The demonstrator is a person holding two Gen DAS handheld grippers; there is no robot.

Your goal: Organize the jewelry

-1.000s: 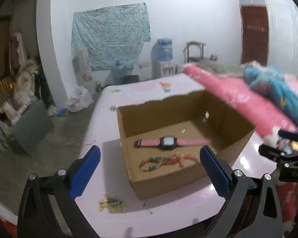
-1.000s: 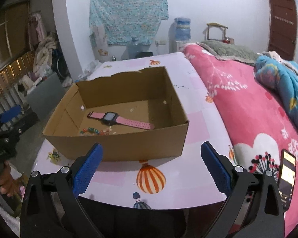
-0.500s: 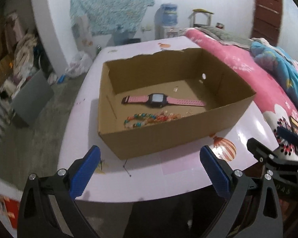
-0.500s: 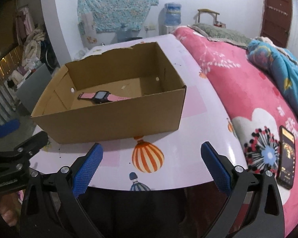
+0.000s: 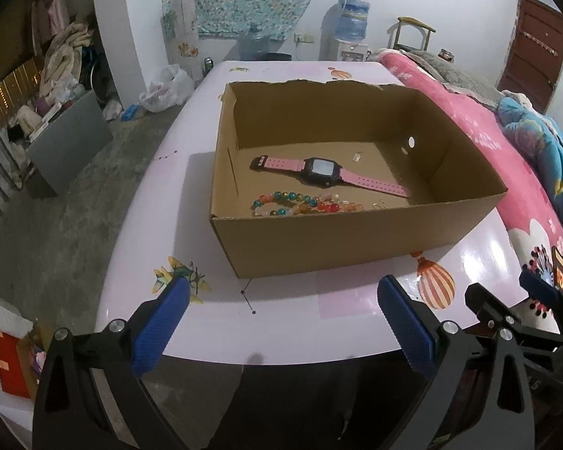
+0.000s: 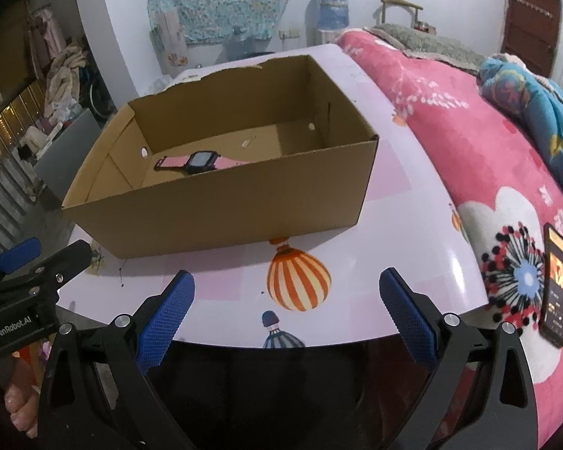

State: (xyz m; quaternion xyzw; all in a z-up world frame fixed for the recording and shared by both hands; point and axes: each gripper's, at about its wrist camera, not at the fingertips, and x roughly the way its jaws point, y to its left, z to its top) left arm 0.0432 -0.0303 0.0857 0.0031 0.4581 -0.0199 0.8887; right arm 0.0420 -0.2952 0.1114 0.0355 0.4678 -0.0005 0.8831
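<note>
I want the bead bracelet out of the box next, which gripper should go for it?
Probably the left gripper: its view shows the bead bracelet openly behind the box's near wall. From the right gripper, that wall hides it. Both are open.

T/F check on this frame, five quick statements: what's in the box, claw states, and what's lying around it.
1. The pink watch lies inside the cardboard box. True.
2. The bead bracelet sits on the table outside the box. False: it lies on the box floor, nearer the front wall than the watch.
3. The left claw is shut on the bracelet. False: its jaws stand wide apart and hold nothing.
4. The right claw is open and empty, over the near edge of the table. True.
5. A phone lies inside the box beside the watch. False: it rests on the pink blanket, right of the table.
</note>
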